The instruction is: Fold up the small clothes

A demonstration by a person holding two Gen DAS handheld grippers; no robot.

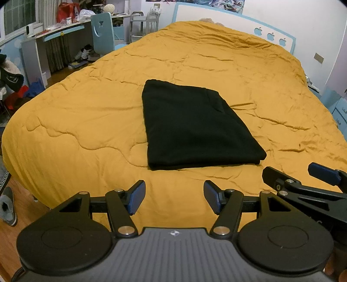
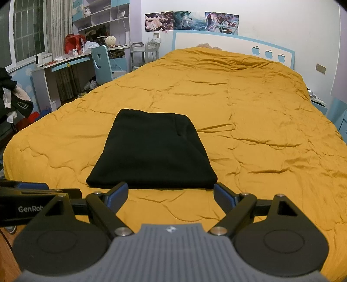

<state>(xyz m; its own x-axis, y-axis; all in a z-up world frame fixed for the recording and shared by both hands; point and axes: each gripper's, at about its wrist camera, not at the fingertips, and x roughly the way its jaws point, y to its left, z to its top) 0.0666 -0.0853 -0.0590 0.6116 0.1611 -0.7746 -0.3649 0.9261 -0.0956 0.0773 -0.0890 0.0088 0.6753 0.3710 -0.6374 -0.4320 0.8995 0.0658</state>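
Mustard quilt (image 2: 249, 121) on bed, blue headboard (image 2: 234, 43), desk (image 2: 65, 63), blue chair (image 2: 102, 63), 3 posters (image 2: 192, 20)

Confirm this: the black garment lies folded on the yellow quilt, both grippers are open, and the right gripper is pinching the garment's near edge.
One part is wrong. The right gripper pinches nothing: the right wrist view shows its jaws open and empty, short of the black garment. The rest stands: the garment lies folded on the yellow quilt, and the left gripper is open too.

A folded black garment (image 2: 151, 149) lies flat on the yellow quilt (image 2: 249, 121). The right claw (image 2: 171, 194) hovers at its near edge, jaws apart, gripping nothing.
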